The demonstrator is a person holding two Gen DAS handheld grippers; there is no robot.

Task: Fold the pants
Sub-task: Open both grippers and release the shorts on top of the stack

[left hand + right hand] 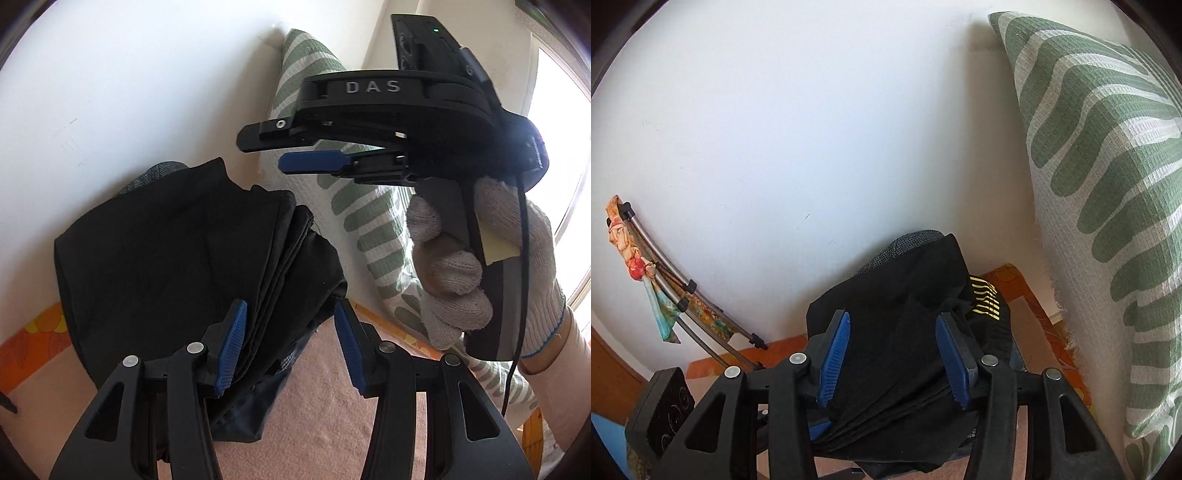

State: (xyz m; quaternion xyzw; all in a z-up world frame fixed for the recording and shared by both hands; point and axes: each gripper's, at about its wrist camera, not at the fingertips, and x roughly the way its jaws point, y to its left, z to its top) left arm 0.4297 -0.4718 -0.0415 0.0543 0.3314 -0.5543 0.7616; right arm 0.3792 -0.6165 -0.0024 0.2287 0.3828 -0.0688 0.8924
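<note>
Two open tongs (288, 347) (895, 358) over folded pants (166, 258); yellow print (984, 297) only rightward

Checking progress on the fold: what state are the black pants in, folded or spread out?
Folded. The black pants sit as a compact bundle with several stacked layer edges showing along one side, resting on other folded clothes.

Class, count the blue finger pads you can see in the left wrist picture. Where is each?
3: two on the left gripper flanking the black pants, one visible on the right gripper above; its other pad may be hidden.
</note>
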